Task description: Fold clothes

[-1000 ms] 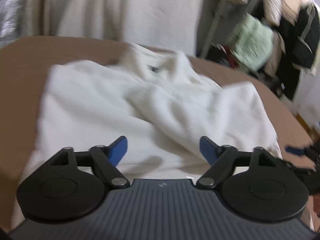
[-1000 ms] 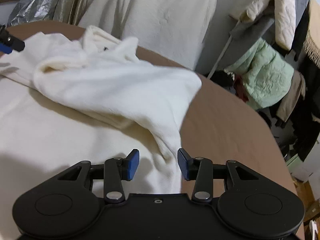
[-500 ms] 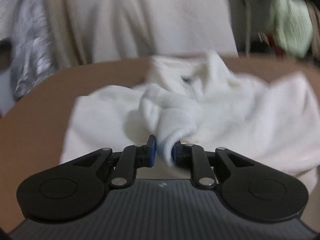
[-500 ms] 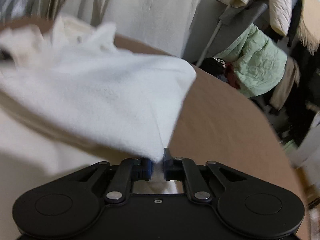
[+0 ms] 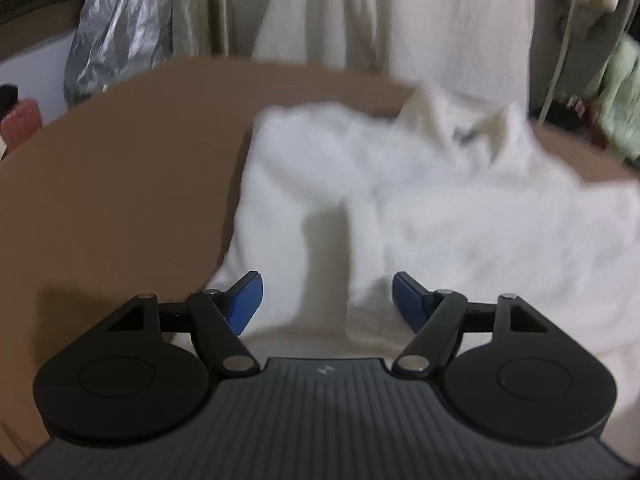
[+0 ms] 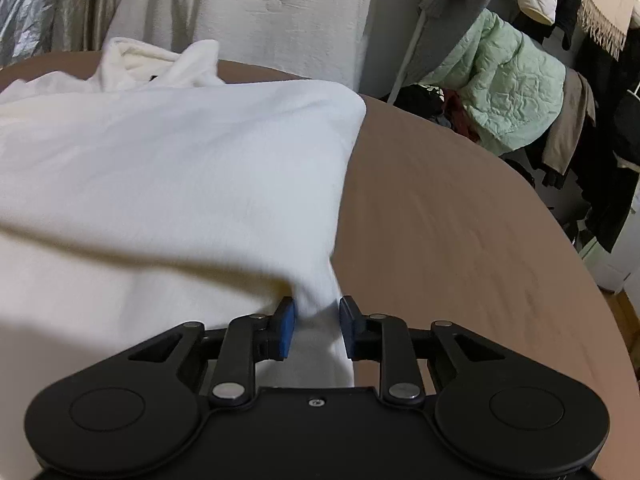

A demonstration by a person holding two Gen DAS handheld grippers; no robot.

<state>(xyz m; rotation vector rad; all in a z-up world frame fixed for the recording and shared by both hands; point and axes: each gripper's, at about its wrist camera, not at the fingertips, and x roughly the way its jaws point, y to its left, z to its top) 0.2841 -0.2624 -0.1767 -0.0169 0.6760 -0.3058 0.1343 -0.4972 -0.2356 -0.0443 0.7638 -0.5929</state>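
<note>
white garment [image 6: 168,168] lies between both opening grippers, left gripper [image 5: 327,300], right gripper [image 6: 317,328], released.

White fleece garment [image 6: 168,160] spread partly folded across the brown table, collar at the far edge

Both claws are angled downward: the left claw [image 5: 327,300] is seen with jaws opening wide, the right claw [image 6: 316,326] with jaws parting narrowly around white cloth.
</note>
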